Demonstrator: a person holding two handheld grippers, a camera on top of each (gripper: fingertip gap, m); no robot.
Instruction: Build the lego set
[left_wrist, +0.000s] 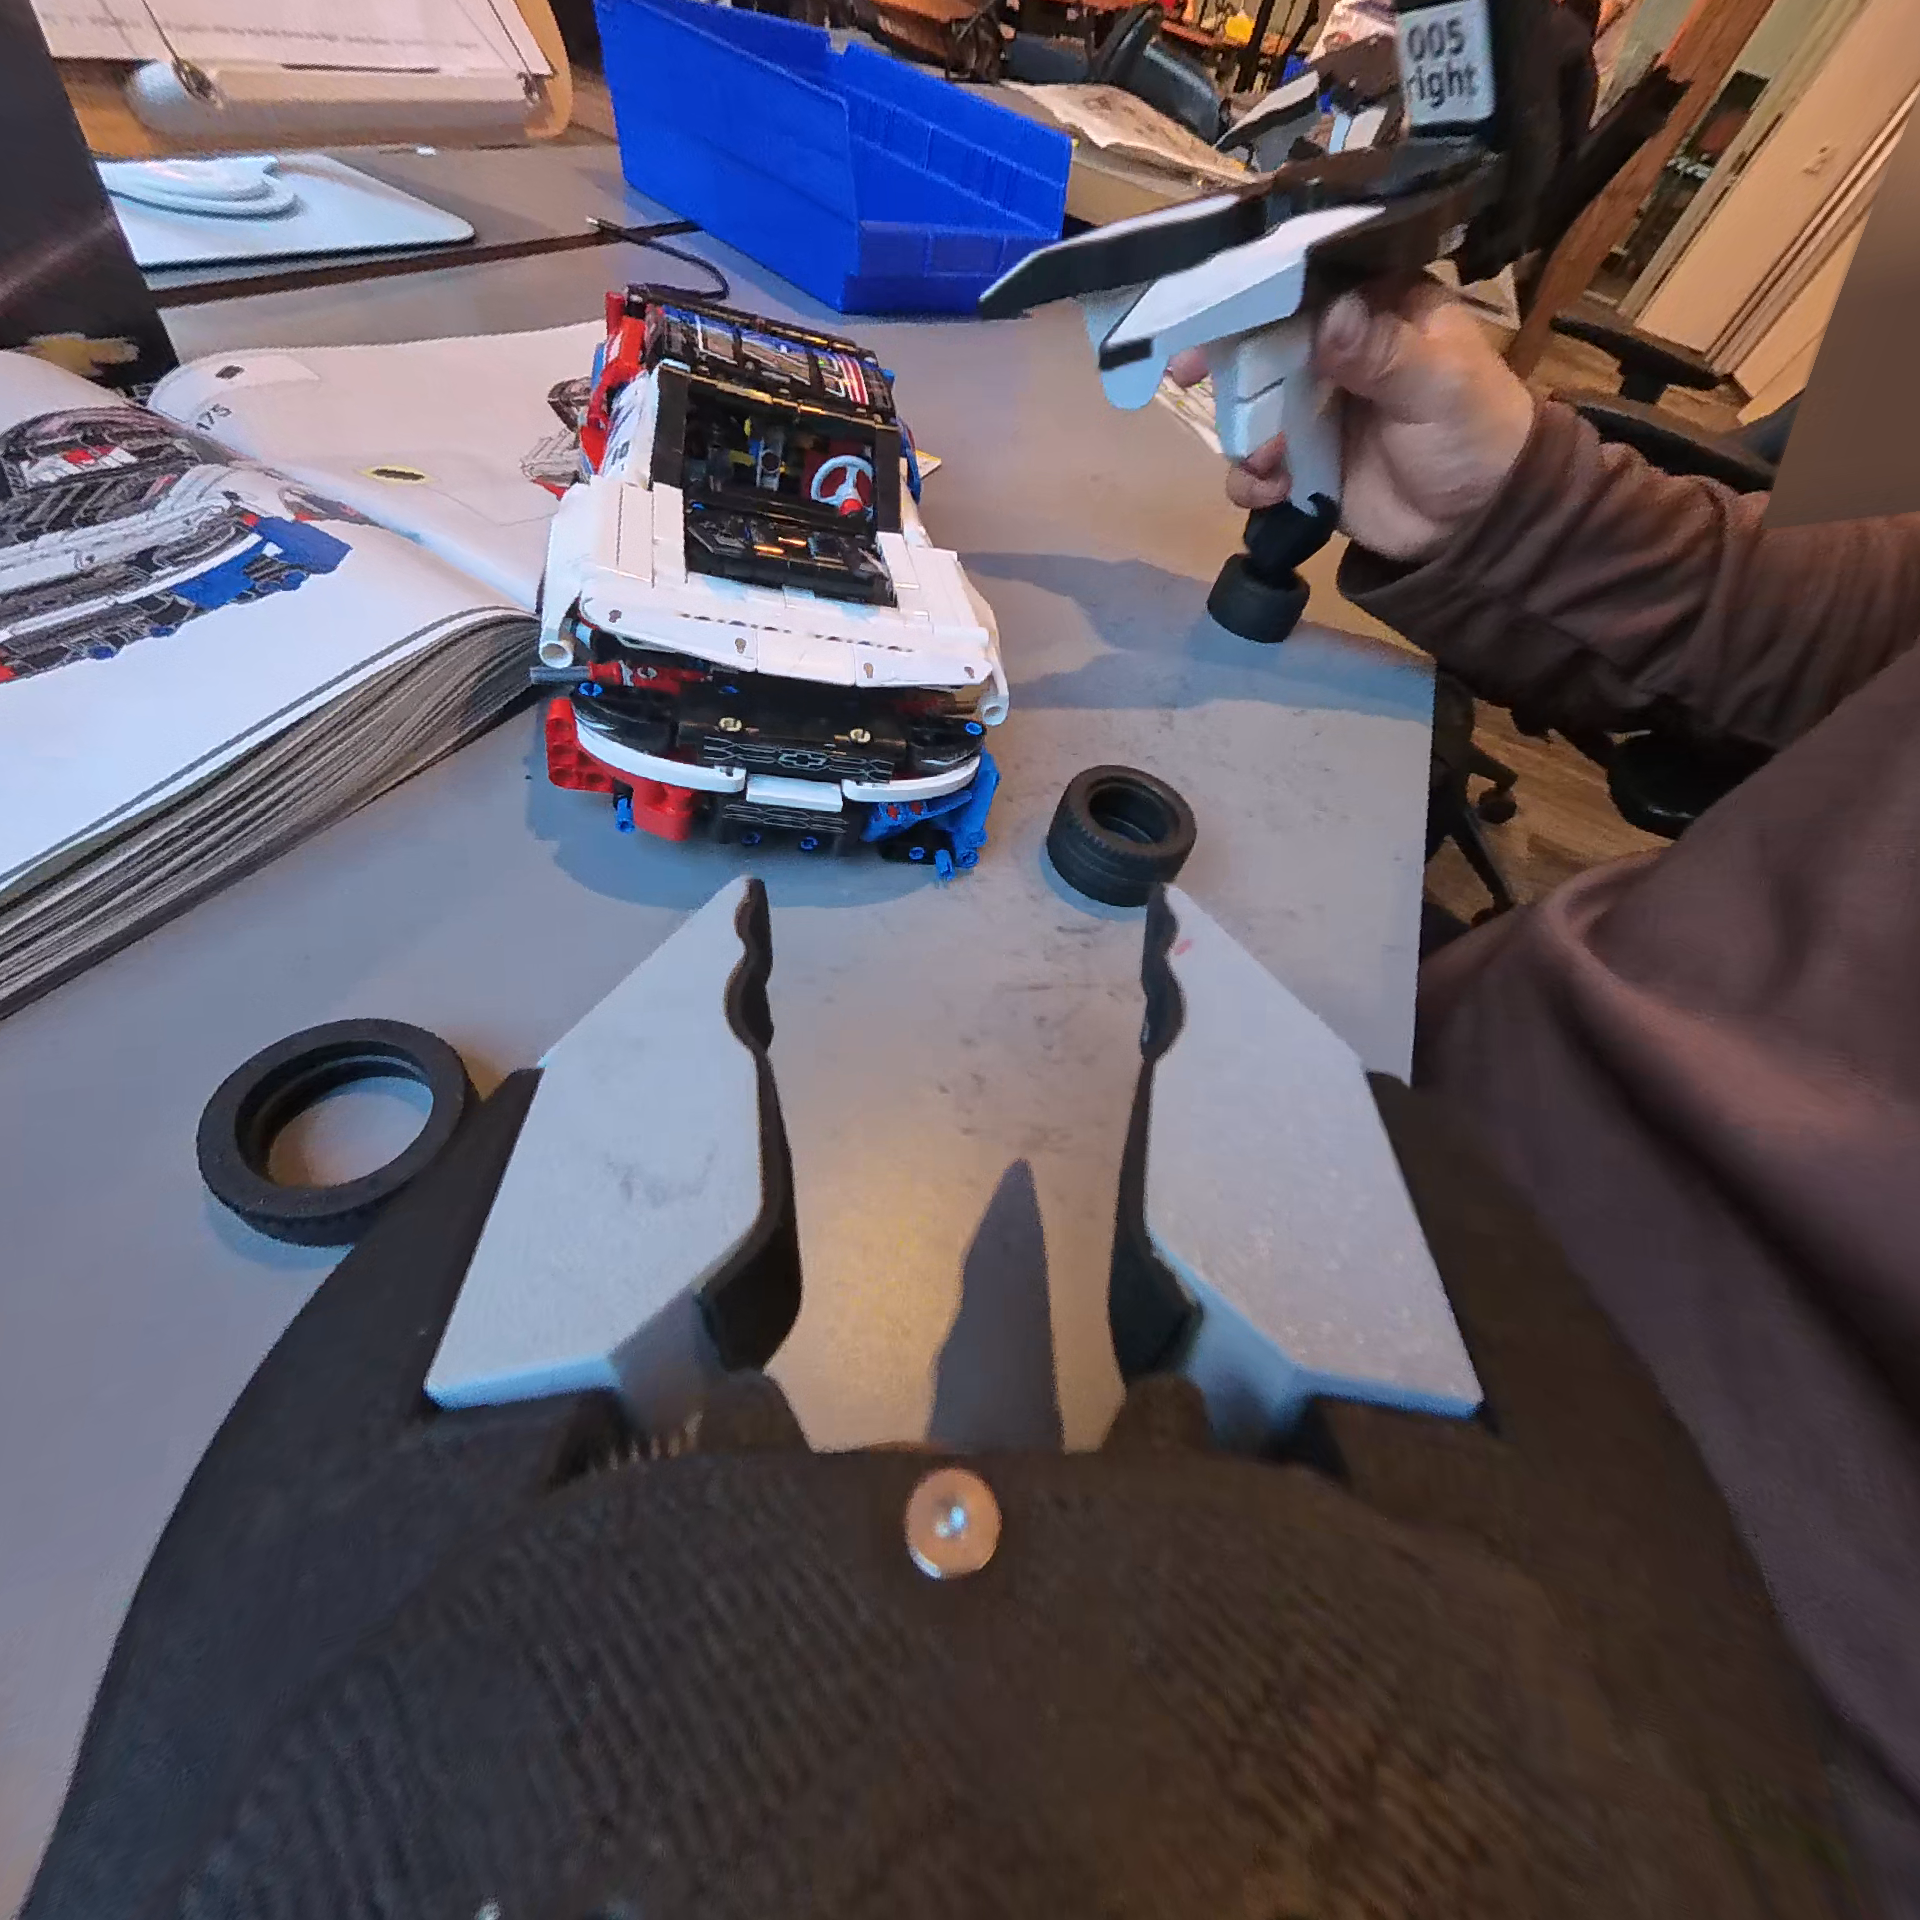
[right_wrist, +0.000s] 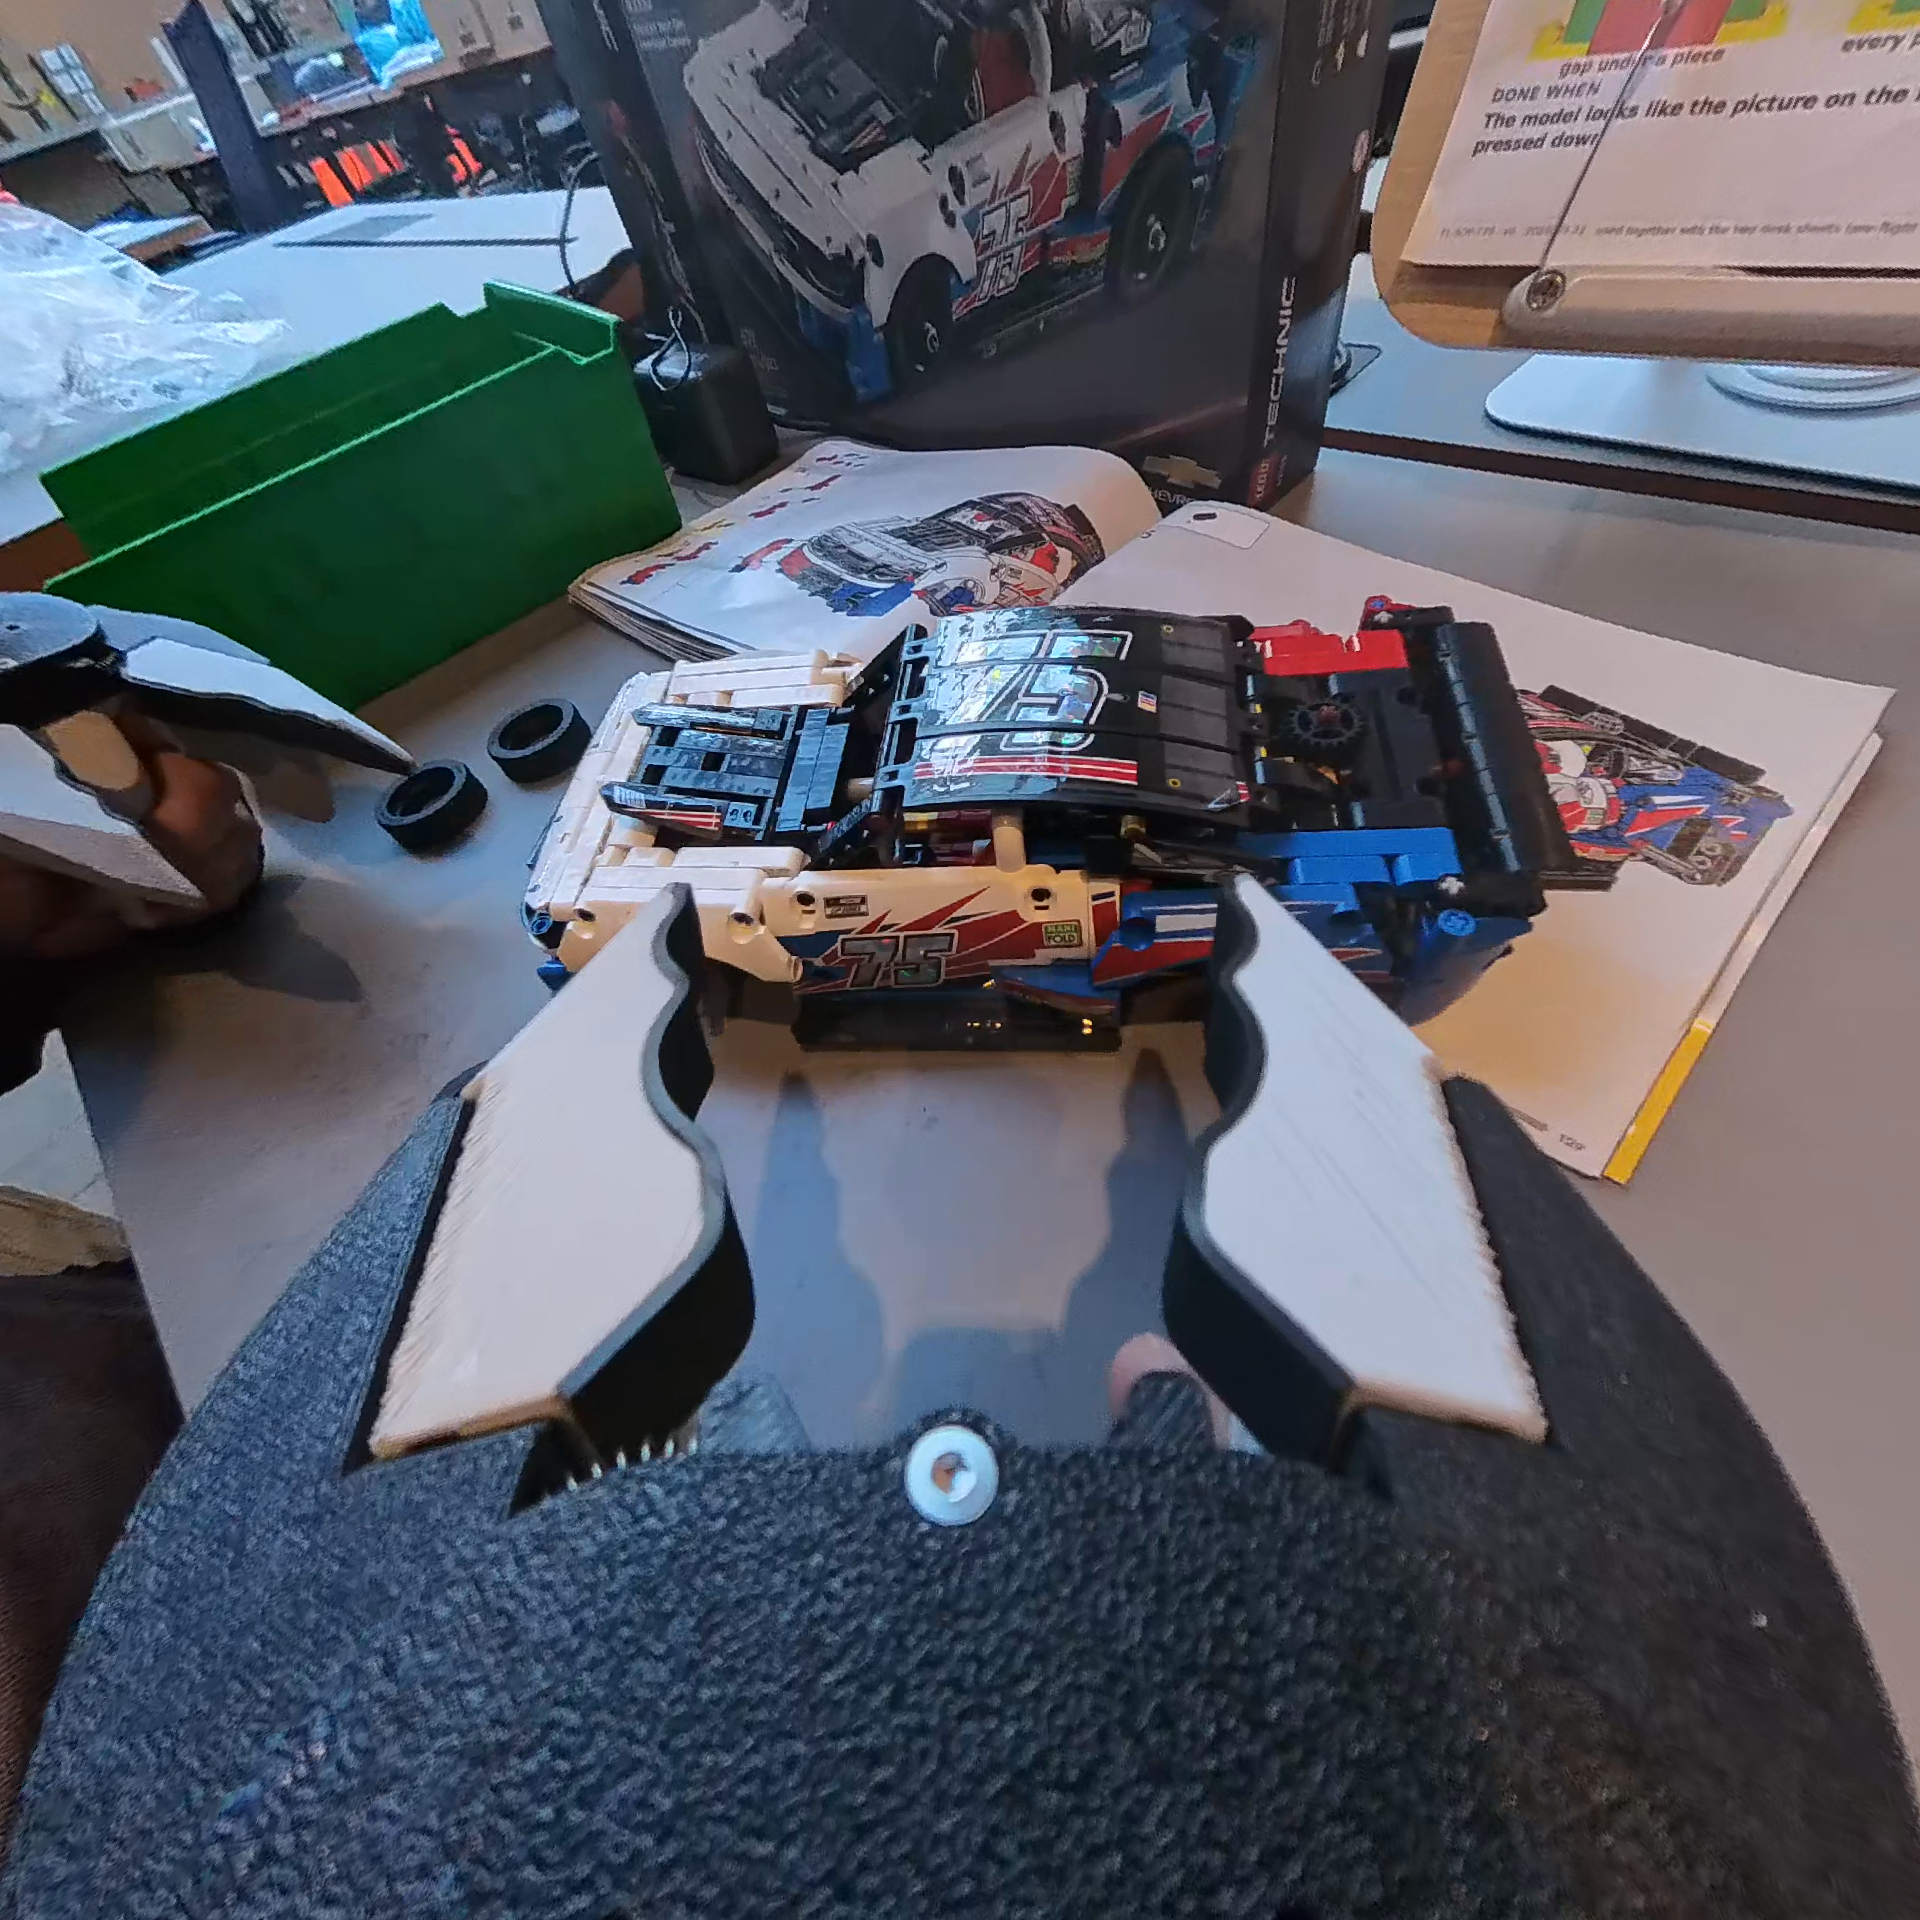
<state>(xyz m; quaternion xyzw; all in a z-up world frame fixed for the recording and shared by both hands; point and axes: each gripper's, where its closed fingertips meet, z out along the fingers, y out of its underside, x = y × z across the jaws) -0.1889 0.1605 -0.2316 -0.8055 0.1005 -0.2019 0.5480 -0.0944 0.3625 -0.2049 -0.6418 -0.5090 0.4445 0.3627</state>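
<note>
1. The toy race car (left_wrist: 769, 613) sits on the grey table (left_wrist: 1195, 686). It has white, black, red and blue bricks. It has no wheels on it.
2. The car's back end rests on the open instruction book (left_wrist: 208, 623), which lies on the car's left side in the left wrist view.
3. The left gripper (left_wrist: 954, 914) is near the car's nose. Its two fingers are spread wide apart. It holds nothing.
4. A small black tyre (left_wrist: 1120, 834) lies just beside the car's front corner, close to one left fingertip. I cannot tell if they touch.
5. A bigger black tyre ring (left_wrist: 332, 1127) lies flat on the table, farther from the car's nose.
6. The right gripper (right_wrist: 956, 914) faces the car's side (right_wrist: 1018, 821). Its fingers are spread wide apart. It holds nothing.
7. In the right wrist view, two black tyres (right_wrist: 431, 805) lie by the car's front.
8. A green bin (right_wrist: 353, 509) stands behind those tyres, away from the car.
9. The set's box (right_wrist: 977, 229) stands behind the car.
10. A blue bin (left_wrist: 831, 156) stands beyond the car's back end.
</note>
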